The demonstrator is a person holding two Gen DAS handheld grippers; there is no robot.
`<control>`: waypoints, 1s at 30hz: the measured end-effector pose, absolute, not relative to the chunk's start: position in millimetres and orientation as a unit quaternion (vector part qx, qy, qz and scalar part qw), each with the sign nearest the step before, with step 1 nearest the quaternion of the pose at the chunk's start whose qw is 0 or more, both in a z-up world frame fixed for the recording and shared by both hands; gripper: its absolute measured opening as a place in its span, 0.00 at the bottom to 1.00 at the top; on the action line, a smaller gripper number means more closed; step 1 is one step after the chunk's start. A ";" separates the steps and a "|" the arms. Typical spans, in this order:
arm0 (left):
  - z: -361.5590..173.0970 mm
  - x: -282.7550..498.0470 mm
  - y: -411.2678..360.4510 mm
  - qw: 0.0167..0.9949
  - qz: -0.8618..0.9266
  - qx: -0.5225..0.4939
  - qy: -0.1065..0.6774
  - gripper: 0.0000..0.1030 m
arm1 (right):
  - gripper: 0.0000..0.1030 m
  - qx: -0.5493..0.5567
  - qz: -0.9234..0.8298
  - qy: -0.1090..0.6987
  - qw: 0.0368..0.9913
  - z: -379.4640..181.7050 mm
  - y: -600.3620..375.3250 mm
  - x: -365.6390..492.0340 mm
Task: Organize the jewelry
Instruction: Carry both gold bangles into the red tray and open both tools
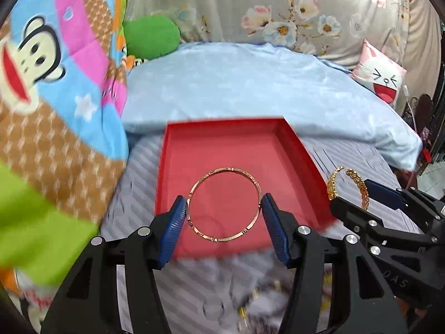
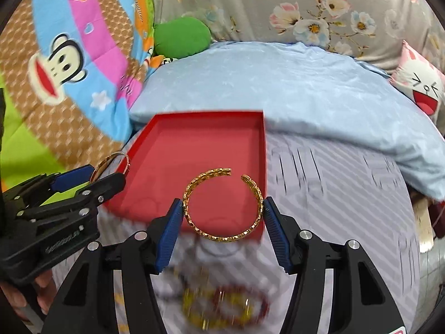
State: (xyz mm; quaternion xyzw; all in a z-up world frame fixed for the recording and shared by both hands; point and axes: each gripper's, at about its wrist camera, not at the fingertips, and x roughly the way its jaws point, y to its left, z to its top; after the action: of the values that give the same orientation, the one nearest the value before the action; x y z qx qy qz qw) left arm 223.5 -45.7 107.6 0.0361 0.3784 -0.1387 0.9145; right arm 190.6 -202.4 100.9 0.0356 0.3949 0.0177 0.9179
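My left gripper (image 1: 224, 208) is shut on a thin rose-gold bangle (image 1: 211, 174), held flat above the near part of the open red tray (image 1: 219, 144). My right gripper (image 2: 224, 208) is shut on an open gold chain-pattern cuff bracelet (image 2: 194, 188), held over the tray's (image 2: 194, 139) near right corner. Each gripper shows in the other's view: the right one (image 1: 350, 194) with the cuff (image 1: 332, 186) beside the tray's right wall, the left one (image 2: 91, 176) with the bangle (image 2: 105, 161) beside its left wall. The tray holds nothing.
The tray lies on a striped lilac sheet (image 2: 333, 194). More gold and red jewelry (image 2: 222, 303) lies blurred on the sheet below my grippers. A light-blue quilt (image 1: 250, 89) lies behind the tray, a cartoon-print blanket (image 1: 55, 83) to the left, and a floral cushion (image 1: 278, 8) behind.
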 end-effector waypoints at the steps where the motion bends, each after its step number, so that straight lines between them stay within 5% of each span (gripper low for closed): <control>1: 107.8 237.3 -48.3 0.914 -0.139 0.039 0.378 0.52 | 0.55 0.035 0.019 0.397 0.917 101.2 -202.4 202.2; 12: 75.9 339.5 -63.7 0.903 -0.119 0.054 0.410 0.52 | 0.55 0.034 0.029 0.448 0.893 65.8 -212.7 323.2; 23: 51.4 375.1 -69.0 0.893 -0.109 0.054 0.434 0.52 | 0.56 0.019 0.013 0.462 0.887 49.7 -213.5 358.6; 30: 54.4 373.2 -68.2 0.899 -0.093 0.055 0.424 0.61 | 0.56 0.021 0.005 0.458 0.889 50.3 -214.9 358.7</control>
State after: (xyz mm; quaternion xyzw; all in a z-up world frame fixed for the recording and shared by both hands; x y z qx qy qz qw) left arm 373.2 -68.2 54.4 0.0551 0.4243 -0.0928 0.8991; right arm 358.7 -214.9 50.3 0.0215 0.4583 0.0050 0.8885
